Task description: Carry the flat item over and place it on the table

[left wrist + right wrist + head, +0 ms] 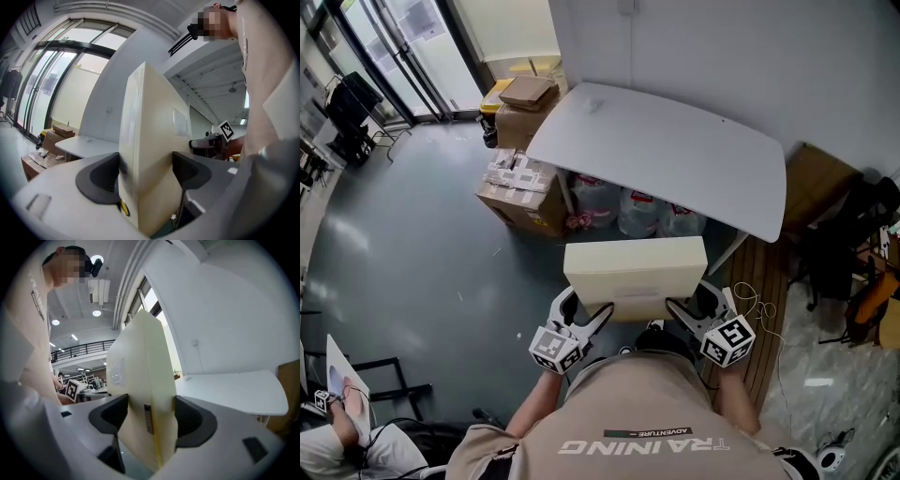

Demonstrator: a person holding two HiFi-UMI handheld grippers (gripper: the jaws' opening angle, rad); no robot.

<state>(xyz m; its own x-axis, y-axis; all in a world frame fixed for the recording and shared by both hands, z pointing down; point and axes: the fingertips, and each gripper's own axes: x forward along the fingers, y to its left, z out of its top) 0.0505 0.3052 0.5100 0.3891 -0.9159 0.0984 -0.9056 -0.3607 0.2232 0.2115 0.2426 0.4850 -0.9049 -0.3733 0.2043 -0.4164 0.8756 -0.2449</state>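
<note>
A flat cream-coloured box [635, 275] hangs in the air in front of the person, short of the white table [675, 150]. My left gripper [598, 317] is shut on the box's left end and my right gripper [679, 309] on its right end. In the left gripper view the box [150, 140] stands on edge, pinched between the two dark pads of the left gripper [145, 174]. The right gripper view has the same box [140, 380] clamped in the right gripper [150, 420], with the table [234, 390] beyond it.
Taped cardboard boxes [520, 192] stand left of the table, more boxes [525, 98] behind them. Water jugs [628, 211] sit under the table. A brown panel and black chair [848, 244] crowd the right side. A wooden board [764, 309] lies on the floor.
</note>
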